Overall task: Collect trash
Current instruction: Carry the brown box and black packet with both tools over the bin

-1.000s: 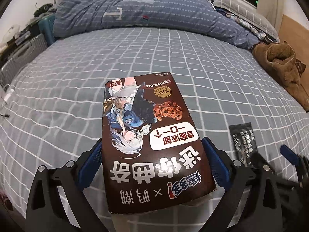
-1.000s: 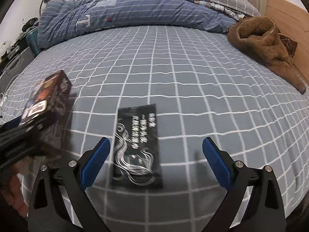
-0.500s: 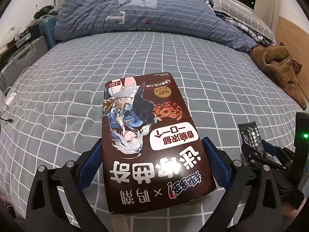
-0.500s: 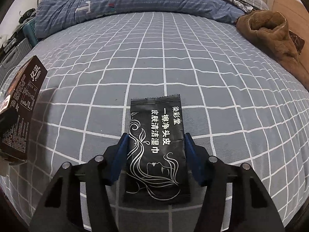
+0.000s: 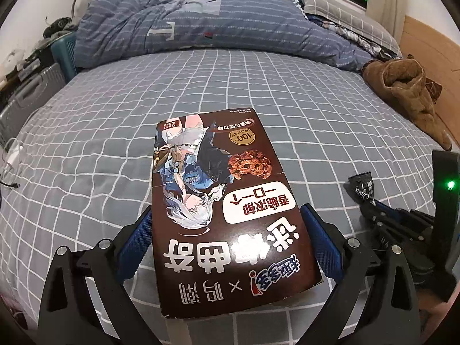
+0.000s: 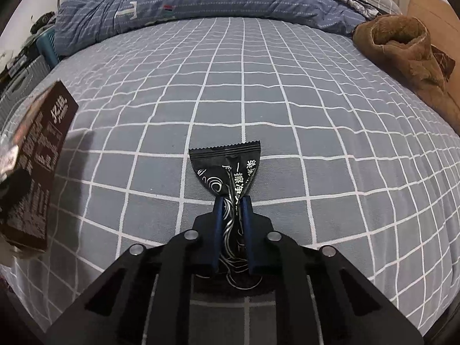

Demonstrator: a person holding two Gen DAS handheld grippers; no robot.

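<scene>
Over the bed (image 6: 287,92), we grip both pieces: left gripper (image 5: 230,244) jaws clamp cookie box (image 5: 224,210), right gripper (image 6: 232,215) jaws pinch black wrapper (image 6: 230,169); disposal remains

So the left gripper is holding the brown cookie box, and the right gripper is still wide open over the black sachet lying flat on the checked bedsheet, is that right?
Not quite. The right gripper is not open: in the right wrist view its blue fingers have closed on the black foil sachet, crumpling it. The rest holds: the left gripper holds the brown cardboard cookie box above the grey checked bedsheet.
</scene>
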